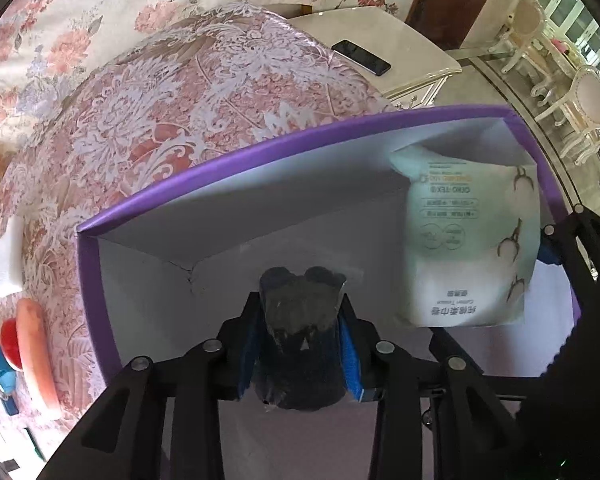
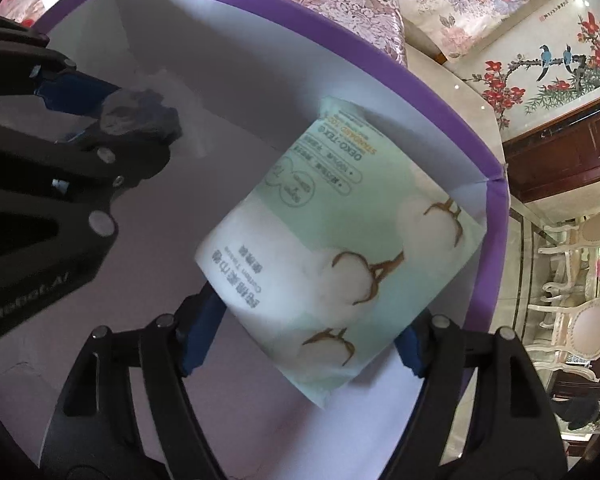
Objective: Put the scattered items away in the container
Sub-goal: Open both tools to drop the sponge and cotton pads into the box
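- Left gripper (image 1: 302,336): clamped on a dark bundle in clear wrap (image 1: 300,320), held inside the purple-rimmed box (image 1: 228,160), near a corner.
- Right gripper (image 2: 300,336): spread wide around a cotton tissue pack (image 2: 332,248), gripped on both sides, inside the same box (image 2: 452,120), beside its wall.
- Outside on the floral bedspread (image 1: 180,92): orange tube (image 1: 36,352), red and blue toy (image 1: 0,356), white packet (image 1: 6,260).

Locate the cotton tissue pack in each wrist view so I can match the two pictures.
Left wrist view: the cotton tissue pack stands at the right, inside the purple box, near its far right corner.
Right wrist view: the pack fills the centre, held between the right tongs.
Shared landmark: the left tongs, shut on a dark bundle, appear at upper left in the right wrist view.
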A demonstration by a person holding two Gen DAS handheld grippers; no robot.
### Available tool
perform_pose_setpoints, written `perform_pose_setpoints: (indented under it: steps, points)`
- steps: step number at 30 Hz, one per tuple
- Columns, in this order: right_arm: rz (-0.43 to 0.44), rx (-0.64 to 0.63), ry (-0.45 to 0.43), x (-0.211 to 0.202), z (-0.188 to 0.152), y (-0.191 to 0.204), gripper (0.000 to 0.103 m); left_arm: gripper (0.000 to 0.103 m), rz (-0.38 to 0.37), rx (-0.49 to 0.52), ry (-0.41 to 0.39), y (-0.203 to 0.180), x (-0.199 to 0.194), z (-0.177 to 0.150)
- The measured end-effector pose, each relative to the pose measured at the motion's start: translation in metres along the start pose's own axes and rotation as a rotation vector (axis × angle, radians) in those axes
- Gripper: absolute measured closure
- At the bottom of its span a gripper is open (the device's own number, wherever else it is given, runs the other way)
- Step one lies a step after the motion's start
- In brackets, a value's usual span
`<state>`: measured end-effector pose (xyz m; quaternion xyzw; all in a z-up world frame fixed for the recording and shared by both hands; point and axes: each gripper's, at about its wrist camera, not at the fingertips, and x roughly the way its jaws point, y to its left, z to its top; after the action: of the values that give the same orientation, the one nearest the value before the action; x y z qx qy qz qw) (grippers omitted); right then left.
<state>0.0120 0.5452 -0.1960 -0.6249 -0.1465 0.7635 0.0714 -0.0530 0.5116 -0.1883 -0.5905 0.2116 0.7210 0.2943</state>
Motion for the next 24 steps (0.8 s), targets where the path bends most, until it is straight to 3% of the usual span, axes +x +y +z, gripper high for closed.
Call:
perform_pose_setpoints:
  steps: [6,8,12,18,20,24]
  points:
    - [0.003,-0.051,0.009,-0.002,-0.006,-0.002,0.021,0.055,-0.047,0.023,-0.007,-0.004,-0.002,-0.001]
    - [0.001,-0.066,0.007,-0.006,-0.009,-0.003,0.018,0.041,-0.075,0.034,-0.01,-0.007,-0.004,-0.002]
    - [-0.007,-0.088,-0.001,-0.015,-0.015,-0.004,0.017,0.034,-0.1,0.049,-0.044,-0.011,-0.012,-0.006]
    - [-0.008,-0.071,-0.052,-0.035,-0.021,-0.015,0.016,0.015,-0.143,0.061,-0.105,-0.015,-0.031,-0.011]
    - [0.008,-0.049,-0.07,-0.041,-0.021,-0.019,0.016,0.0,-0.135,0.073,-0.136,-0.015,-0.04,-0.014]
    - [0.03,0.002,-0.109,-0.058,-0.02,-0.025,0.016,0.0,-0.16,0.036,-0.169,-0.001,-0.054,-0.016]
